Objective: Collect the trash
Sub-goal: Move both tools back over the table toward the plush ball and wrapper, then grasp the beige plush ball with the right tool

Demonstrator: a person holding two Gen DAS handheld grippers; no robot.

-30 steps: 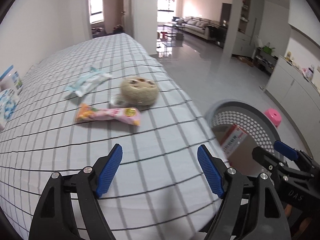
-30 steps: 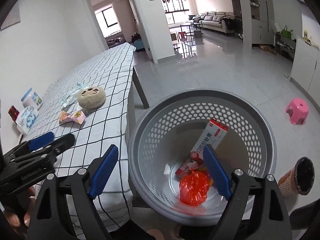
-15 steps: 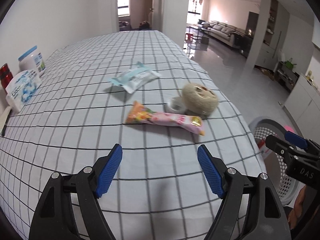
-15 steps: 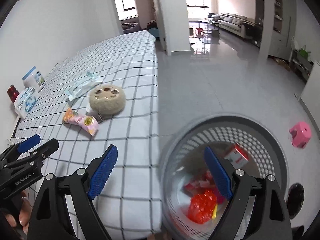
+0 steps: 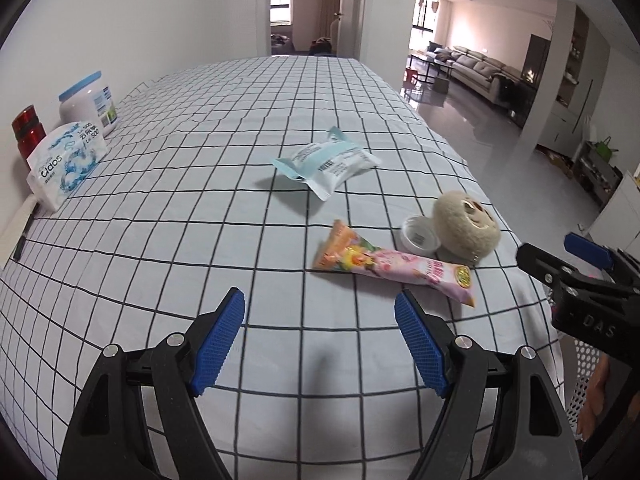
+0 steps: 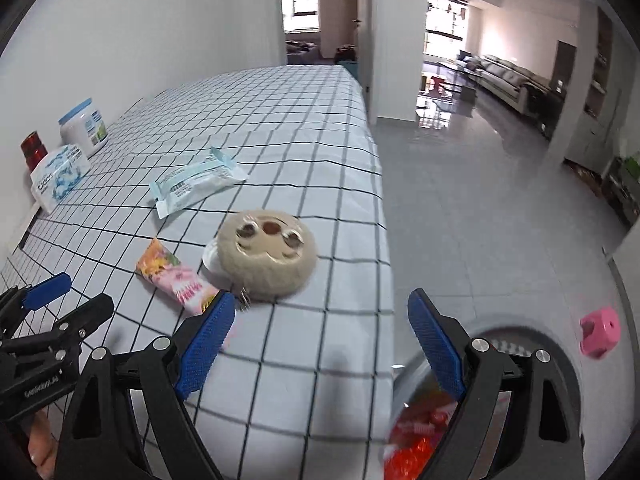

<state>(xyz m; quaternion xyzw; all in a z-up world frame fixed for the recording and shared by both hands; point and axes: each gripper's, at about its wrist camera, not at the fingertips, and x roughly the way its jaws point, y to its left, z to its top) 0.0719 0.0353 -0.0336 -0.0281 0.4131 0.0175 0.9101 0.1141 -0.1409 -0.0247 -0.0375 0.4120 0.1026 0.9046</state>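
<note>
One pink snack wrapper [image 5: 394, 268], orange end toward the wall.

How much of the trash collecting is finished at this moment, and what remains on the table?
Done: some red trash already lies in the basket beside the table. In hand: nothing; the left gripper and right gripper both have open, empty jaws. Left: the pink wrapper and the light blue wrapper lie on the checked cloth, and a small white lid next to the plush toy.
</note>
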